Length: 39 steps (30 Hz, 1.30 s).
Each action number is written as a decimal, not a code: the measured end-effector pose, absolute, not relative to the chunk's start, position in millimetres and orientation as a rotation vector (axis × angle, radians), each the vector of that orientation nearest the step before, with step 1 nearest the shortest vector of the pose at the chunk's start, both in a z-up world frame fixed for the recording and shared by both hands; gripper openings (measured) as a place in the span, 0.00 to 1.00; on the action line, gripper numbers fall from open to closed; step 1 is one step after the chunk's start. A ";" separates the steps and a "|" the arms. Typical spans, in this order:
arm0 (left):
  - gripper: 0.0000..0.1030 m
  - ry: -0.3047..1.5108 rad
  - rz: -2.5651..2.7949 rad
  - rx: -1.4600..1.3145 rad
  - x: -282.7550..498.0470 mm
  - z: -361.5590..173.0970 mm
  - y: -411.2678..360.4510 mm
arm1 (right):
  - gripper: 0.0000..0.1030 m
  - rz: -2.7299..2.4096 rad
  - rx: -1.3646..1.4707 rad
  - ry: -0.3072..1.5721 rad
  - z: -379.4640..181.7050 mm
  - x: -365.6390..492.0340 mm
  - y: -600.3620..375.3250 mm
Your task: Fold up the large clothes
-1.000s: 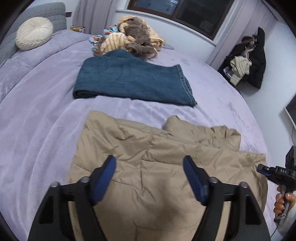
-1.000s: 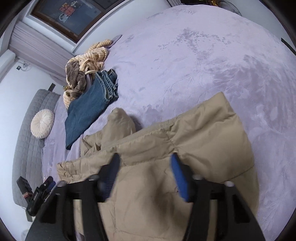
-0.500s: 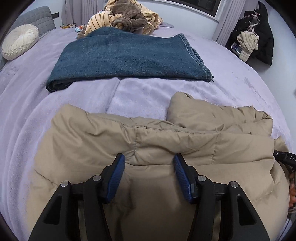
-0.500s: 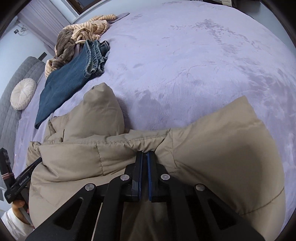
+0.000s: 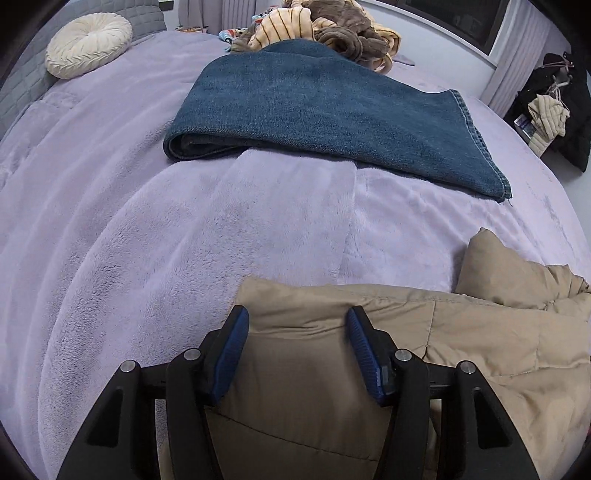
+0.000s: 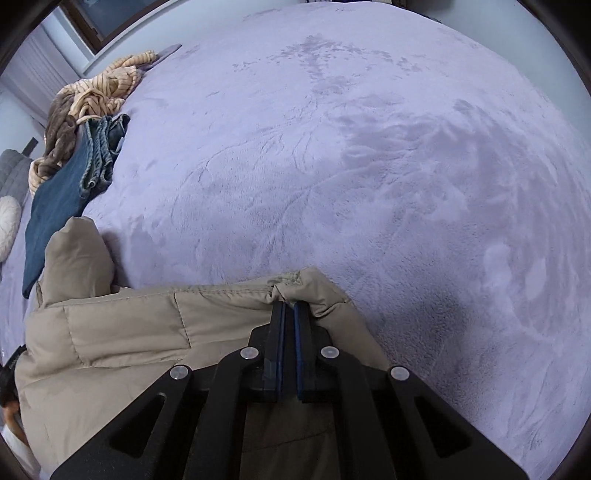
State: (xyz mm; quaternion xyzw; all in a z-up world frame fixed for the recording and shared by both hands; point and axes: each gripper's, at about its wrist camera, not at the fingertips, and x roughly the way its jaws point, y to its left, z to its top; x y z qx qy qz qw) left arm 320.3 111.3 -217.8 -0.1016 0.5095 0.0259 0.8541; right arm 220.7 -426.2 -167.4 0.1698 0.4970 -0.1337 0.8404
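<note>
A tan puffer jacket (image 5: 480, 350) lies on the lilac bed cover (image 5: 184, 240), near the front edge. My left gripper (image 5: 297, 317) is open, its blue pads either side of the jacket's near-left corner, not closed on it. In the right wrist view my right gripper (image 6: 289, 306) is shut on a pinched fold at the jacket's (image 6: 147, 325) far right corner. A rounded bulge of the jacket (image 6: 75, 254) stands up at the left.
Folded blue jeans (image 5: 332, 110) lie across the bed beyond the jacket, also in the right wrist view (image 6: 59, 192). A heap of striped and brown clothes (image 5: 325, 26) sits behind them. A round cream cushion (image 5: 88, 42) rests at the headboard. Dark coats (image 5: 554, 107) hang at right.
My right gripper went from open to shut on the jacket's edge and pulled it. My left gripper narrowed, stayed open and shifted to the jacket's left corner.
</note>
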 end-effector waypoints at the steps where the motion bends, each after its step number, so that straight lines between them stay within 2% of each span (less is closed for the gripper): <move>1: 0.57 1.071 0.060 -0.207 318.4 -213.5 109.6 | 0.07 -0.280 0.358 1.047 -162.8 219.5 -424.2; 7: 0.57 1.063 0.053 -0.183 282.4 -178.9 112.2 | 0.09 -0.262 0.434 0.990 -128.6 188.8 -416.9; 8: 0.59 1.065 0.050 -0.178 275.8 -174.1 111.6 | 0.12 -0.252 0.455 0.981 -123.1 180.6 -415.2; 9: 0.71 1.068 0.050 -0.175 269.4 -170.1 111.0 | 0.19 -0.245 0.470 0.974 -119.5 174.7 -413.0; 10: 0.78 1.065 0.050 -0.173 261.3 -165.2 110.6 | 0.24 -0.239 0.482 0.968 -116.0 169.1 -409.3; 11: 0.78 1.057 0.048 -0.172 253.4 -160.5 110.5 | 0.35 -0.233 0.492 0.964 -112.8 163.3 -405.5; 12: 0.78 1.056 0.040 -0.173 245.9 -156.8 109.4 | 0.38 -0.225 0.503 0.959 -109.6 156.1 -401.5; 16: 0.78 1.095 0.018 -0.193 219.8 -151.0 103.2 | 0.39 -0.189 0.547 0.968 -104.5 133.0 -385.0; 24: 0.78 1.135 -0.005 -0.209 174.1 -142.9 91.3 | 0.49 -0.159 0.615 0.992 -104.6 85.3 -363.5; 25: 0.80 1.138 -0.009 -0.208 168.7 -142.0 90.1 | 0.50 -0.160 0.624 0.994 -104.8 79.4 -362.4; 26: 0.87 1.144 -0.015 -0.208 163.3 -141.6 88.6 | 0.51 -0.162 0.634 0.995 -105.2 73.1 -361.6; 27: 1.00 1.146 -0.015 -0.211 158.6 -141.0 87.1 | 0.52 -0.163 0.645 0.994 -106.0 67.0 -361.4; 31: 1.00 1.158 -0.016 -0.204 138.9 -138.0 83.4 | 0.56 -0.170 0.676 0.999 -109.8 44.4 -358.3; 33: 1.00 1.175 -0.020 -0.211 131.3 -138.7 83.8 | 0.62 -0.173 0.698 1.002 -113.5 34.2 -358.0; 36: 1.00 1.204 -0.026 -0.252 122.2 -144.5 86.7 | 0.63 -0.175 0.739 1.007 -121.0 21.5 -357.9; 38: 1.00 1.221 -0.023 -0.292 115.8 -149.5 91.2 | 0.74 -0.172 0.771 1.005 -126.6 14.6 -357.9; 39: 1.00 1.226 -0.019 -0.310 112.6 -152.2 93.3 | 0.77 -0.168 0.794 0.998 -129.4 11.2 -358.8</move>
